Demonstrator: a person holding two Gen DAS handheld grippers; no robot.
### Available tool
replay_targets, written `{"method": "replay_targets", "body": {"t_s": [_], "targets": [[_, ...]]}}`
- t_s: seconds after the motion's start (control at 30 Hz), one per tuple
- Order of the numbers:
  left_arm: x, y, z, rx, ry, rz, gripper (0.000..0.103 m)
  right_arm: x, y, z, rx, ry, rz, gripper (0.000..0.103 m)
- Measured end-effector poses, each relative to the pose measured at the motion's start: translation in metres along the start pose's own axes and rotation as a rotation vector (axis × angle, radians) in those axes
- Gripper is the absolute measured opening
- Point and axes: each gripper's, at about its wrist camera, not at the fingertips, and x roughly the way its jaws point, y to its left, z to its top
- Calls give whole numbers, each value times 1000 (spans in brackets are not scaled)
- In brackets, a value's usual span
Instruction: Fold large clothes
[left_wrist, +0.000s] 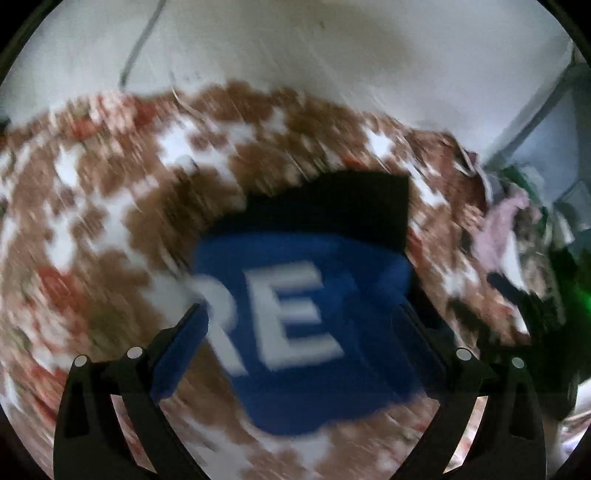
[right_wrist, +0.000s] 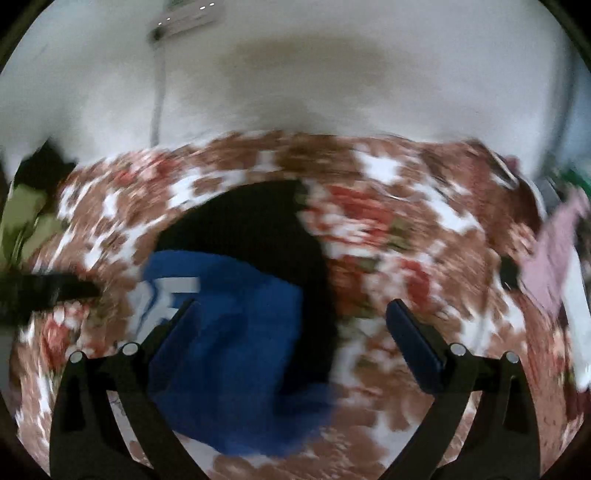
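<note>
A blue garment with large white letters lies folded on a brown, red and white floral bedspread, on top of a black cloth. My left gripper is open just above the blue garment, holding nothing. In the right wrist view the blue garment and the black cloth lie left of centre. My right gripper is open above the garment's right edge, holding nothing. Both views are motion-blurred.
A white wall stands behind the bed. A pile of pink, green and dark clothes lies at the bed's right side, and shows in the right wrist view. Green cloth and a dark object lie at the left.
</note>
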Motion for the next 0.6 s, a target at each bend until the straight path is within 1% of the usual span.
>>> {"method": "replay_targets", "body": {"t_s": [0.03,0.07,0.13,0.17,0.2,0.27,0.3,0.33,0.4,0.47,0.53,0.6], "targets": [[6,5,10,28,-5,46,98,7,11,0,-29,10,6,98],[18,8,19,68,23,58,98,21,25,0,-71,29,19,98],[42,5,32,141,71,44,97,40,33,-6,-111,58,17,98],[53,3,36,171,95,29,96,53,33,-10,-133,78,5,98],[70,-3,41,202,129,-19,96,62,30,-15,-145,95,-2,98],[92,-13,48,230,169,-90,96,75,19,-24,-132,112,1,98],[106,-20,50,254,183,-116,96,83,9,-31,-109,125,17,98],[120,-27,53,286,186,-120,96,89,1,-37,-97,132,31,98],[146,-32,54,323,204,-88,96,99,-14,-50,-80,132,54,98],[173,-32,56,328,240,-64,96,107,-27,-60,-68,102,85,98],[188,-32,59,337,258,-46,96,112,-33,-64,-92,65,95,98],[199,-31,61,348,272,-33,97,121,-37,-66,-115,47,101,98]]}}
